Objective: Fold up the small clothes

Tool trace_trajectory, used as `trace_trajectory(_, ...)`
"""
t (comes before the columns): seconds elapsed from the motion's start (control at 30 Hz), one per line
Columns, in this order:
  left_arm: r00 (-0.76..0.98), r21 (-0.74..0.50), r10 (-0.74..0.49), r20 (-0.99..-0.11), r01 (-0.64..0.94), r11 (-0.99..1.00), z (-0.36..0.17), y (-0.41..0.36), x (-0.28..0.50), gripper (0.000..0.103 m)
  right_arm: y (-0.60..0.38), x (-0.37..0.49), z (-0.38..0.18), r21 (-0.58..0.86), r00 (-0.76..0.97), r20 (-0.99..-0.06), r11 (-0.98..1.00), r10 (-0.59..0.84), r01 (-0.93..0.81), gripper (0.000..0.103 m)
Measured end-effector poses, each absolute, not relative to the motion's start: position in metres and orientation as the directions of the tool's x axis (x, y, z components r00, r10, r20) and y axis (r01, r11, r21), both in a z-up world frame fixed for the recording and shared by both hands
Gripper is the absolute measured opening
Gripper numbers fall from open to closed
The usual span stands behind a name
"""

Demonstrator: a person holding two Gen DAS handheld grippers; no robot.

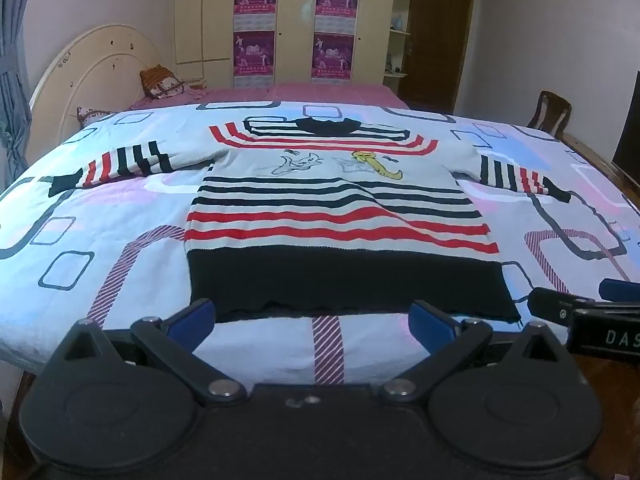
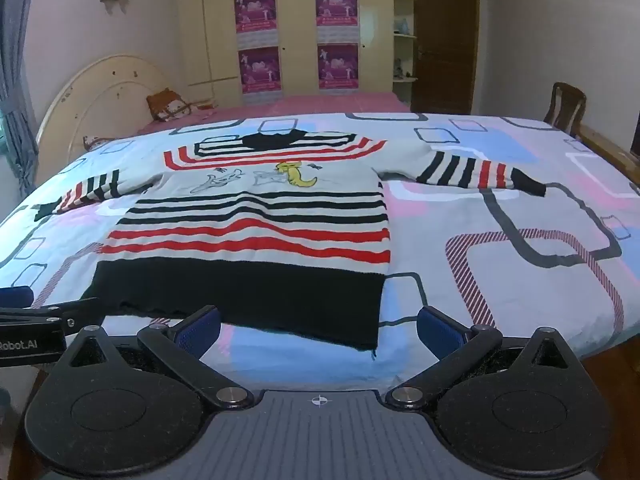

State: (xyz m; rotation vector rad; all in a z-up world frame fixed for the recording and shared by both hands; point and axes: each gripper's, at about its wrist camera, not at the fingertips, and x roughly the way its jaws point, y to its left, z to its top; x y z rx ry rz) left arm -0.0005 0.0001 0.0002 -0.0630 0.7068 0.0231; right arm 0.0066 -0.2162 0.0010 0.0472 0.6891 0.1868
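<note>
Dim bluish light, sharp, fisheye-bent edges

Left gripper [image 1: 312, 318] and right gripper [image 2: 318, 326]: black linkage arms, round black hubs, silver pivot screws, blue finger pads [image 2: 199, 327], white lettering.

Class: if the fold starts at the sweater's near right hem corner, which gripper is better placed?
The right gripper: its open jaws sit just before that hem corner of the sweater. The left gripper faces mid-hem.

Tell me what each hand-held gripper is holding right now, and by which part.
Nothing is held. The left hand-held gripper and right hand-held gripper are open, short of the striped knit sweater's black hem.
</note>
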Motion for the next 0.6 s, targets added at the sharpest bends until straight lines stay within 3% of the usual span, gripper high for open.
trace_trajectory(0.6,0.755,-0.029,0.009,-0.656,-0.038,0.999,0.000,-0.003,0.002,0.103,-0.226,0.010,-0.002,0.113,0.751,-0.635,0.983,0.183,-0.145,0.103)
